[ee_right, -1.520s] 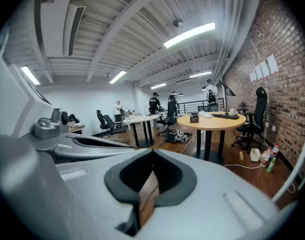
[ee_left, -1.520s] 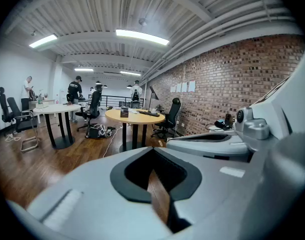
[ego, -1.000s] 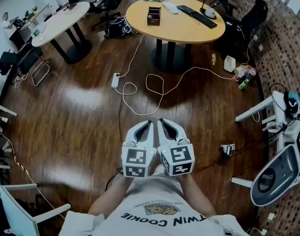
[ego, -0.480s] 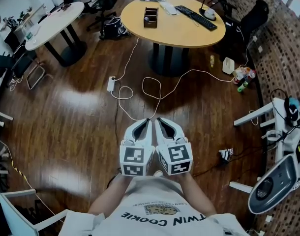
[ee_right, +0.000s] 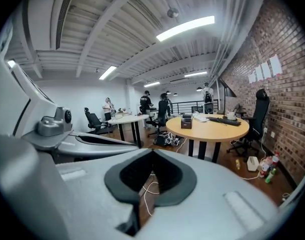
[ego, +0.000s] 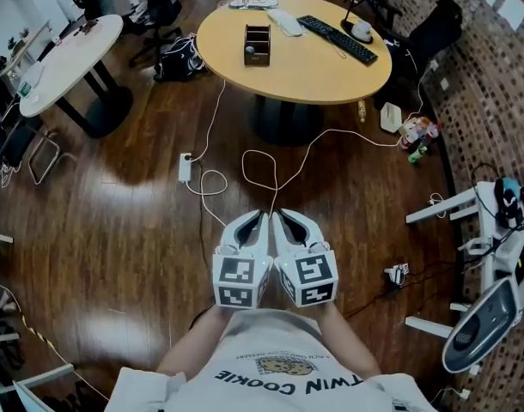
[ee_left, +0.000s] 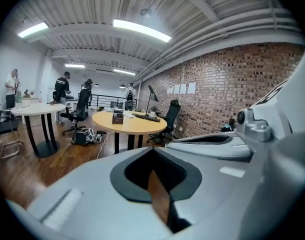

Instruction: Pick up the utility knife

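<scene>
I cannot make out a utility knife in any view. My left gripper (ego: pixel 255 222) and right gripper (ego: pixel 284 220) are held side by side in front of the person's chest, over the wooden floor. Both are shut and hold nothing. Ahead stands a round yellow table (ego: pixel 331 80) with a dark organizer box (ego: pixel 257 44), a keyboard (ego: pixel 337 39) and small items. The left gripper view shows its closed jaws (ee_left: pixel 153 153) pointing toward that table (ee_left: pixel 132 125). In the right gripper view the shut jaws (ee_right: pixel 151 155) face the same table (ee_right: pixel 212 126) and box (ee_right: pixel 186 122).
White cables (ego: pixel 264 166) and a power strip (ego: pixel 185 168) lie on the floor between me and the table. A white round table (ego: pixel 69 54) stands at the left, an exercise machine (ego: pixel 494 303) at the right, bottles (ego: pixel 417 134) by the brick wall. People stand at the back (ee_right: pixel 145 104).
The yellow table and floor cables have slid closer and downward in the head view as the person walks toward them. Both grippers stay shut, side by side.
</scene>
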Demonstrator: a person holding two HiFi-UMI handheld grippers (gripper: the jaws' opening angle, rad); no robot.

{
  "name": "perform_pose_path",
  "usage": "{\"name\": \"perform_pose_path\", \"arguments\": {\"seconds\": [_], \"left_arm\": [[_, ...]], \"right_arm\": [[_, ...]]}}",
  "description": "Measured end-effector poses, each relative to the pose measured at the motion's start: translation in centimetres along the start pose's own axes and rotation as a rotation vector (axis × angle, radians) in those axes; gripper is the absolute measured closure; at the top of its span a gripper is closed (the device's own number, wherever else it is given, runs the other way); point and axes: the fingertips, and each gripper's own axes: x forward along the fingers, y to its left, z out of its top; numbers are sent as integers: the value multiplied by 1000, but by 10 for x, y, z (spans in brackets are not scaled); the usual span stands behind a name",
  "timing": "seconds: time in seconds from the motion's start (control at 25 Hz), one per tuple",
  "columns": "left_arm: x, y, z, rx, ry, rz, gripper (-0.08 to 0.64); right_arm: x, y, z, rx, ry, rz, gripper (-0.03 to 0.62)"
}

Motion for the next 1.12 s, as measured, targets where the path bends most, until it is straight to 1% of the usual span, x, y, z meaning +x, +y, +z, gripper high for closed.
{"name": "perform_pose_path", "arguments": {"seconds": [0.08,0.28,0.48,0.68,0.84,1.0,1.12], "left_arm": [[12,19,6,-12,3,-22,554],[39,64,16,2,2,-68,554],[59,94,23,-22,15,-95,554],[78,114,30,-25,6,-96,554],[99,124,30,-34,18,-93,554],[130,134,39,-31,21,-78,554],[161,144,50,-32,21,-60,554]], "right_arm": [[22,0,8,-6,8,-17,591],[73,3,27,-4,14,-49,591],[106,4,41,-7,14,-67,591],[133,-1,45,-4,21,-67,591],[154,-13,47,7,5,-56,591],[181,-35,53,14,7,-35,591],[206,-60,62,21,1,-19,591]]}}
